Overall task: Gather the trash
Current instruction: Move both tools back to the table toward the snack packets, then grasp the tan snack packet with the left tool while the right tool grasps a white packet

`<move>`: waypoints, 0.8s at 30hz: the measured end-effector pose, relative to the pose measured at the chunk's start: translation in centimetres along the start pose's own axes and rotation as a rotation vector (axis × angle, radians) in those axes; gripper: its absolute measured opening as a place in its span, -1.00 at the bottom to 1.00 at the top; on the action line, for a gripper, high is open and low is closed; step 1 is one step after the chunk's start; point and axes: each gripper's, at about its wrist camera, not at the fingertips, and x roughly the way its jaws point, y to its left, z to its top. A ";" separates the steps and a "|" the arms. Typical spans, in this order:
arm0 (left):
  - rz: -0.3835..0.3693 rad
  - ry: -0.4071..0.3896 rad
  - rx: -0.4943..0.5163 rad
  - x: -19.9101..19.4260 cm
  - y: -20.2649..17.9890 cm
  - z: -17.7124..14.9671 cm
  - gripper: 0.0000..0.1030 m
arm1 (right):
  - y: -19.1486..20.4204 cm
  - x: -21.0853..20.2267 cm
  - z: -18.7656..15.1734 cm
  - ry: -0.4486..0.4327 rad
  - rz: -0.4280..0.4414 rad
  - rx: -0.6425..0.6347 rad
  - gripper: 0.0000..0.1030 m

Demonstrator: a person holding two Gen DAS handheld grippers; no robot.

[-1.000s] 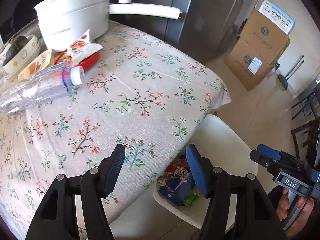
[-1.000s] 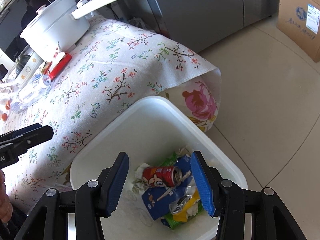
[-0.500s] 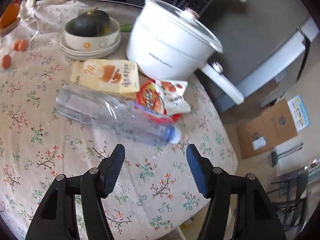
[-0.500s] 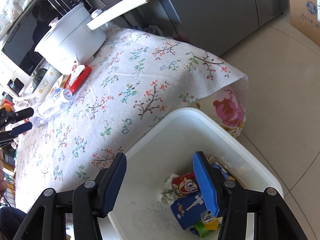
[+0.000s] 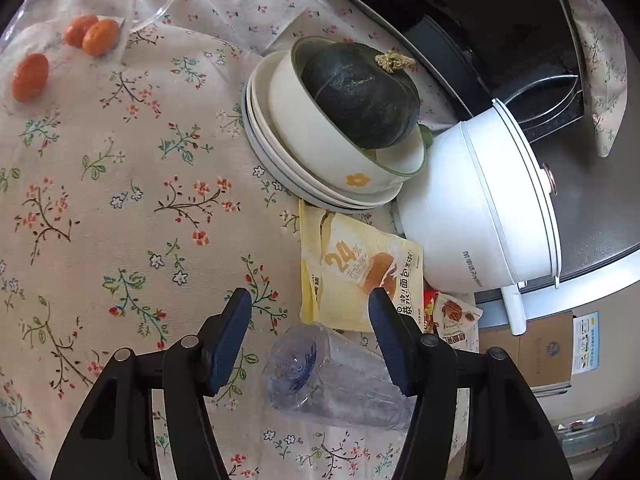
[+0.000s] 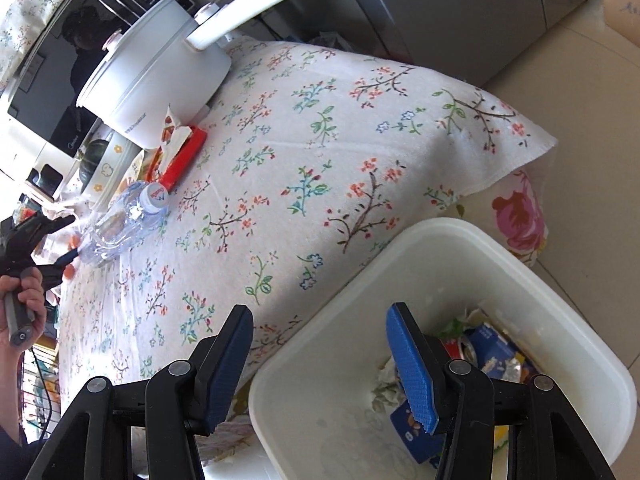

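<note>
The left gripper (image 5: 310, 338) stands wide open and empty over the flowered tablecloth (image 5: 120, 208), with the clear plastic bottle (image 5: 336, 372) lying on its side directly beneath the gap between the jaws. The bottle's base faces the gripper; its long axis runs away toward the table's far right edge, the white cap (image 6: 157, 197) at that end. The jaws straddle the body crosswise, so a short descent and closure should seat them across it. The right gripper (image 6: 320, 364) is also open and empty, held at the white bin (image 6: 440, 240) beside the table's near corner, well apart from the bottle; the left is plainly nearer. Just beyond the bottle lie a yellow bread wrapper (image 5: 360, 272) and a red snack packet (image 5: 452, 316), against the white pot (image 5: 480, 216).
</note>
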 end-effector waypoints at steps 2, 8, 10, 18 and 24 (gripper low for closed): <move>0.014 0.019 0.027 1.2 -0.2 0.5 -0.05 | 0.7 0.8 0.2 0.009 0.003 -0.008 0.18; -0.034 0.087 -0.012 4.4 0.4 1.6 -0.14 | 3.2 2.8 2.0 0.002 0.060 -0.007 0.18; -0.034 0.093 -0.001 5.0 0.3 1.8 -0.14 | 4.6 3.0 3.2 -0.024 0.098 -0.022 0.18; -0.115 0.107 -0.052 5.0 0.5 1.1 -0.95 | 10.9 9.1 10.8 -0.042 0.204 -0.039 0.18; -0.178 0.082 -0.053 3.2 -0.4 0.8 -0.96 | 15.1 15.8 15.2 -0.013 0.145 -0.076 0.18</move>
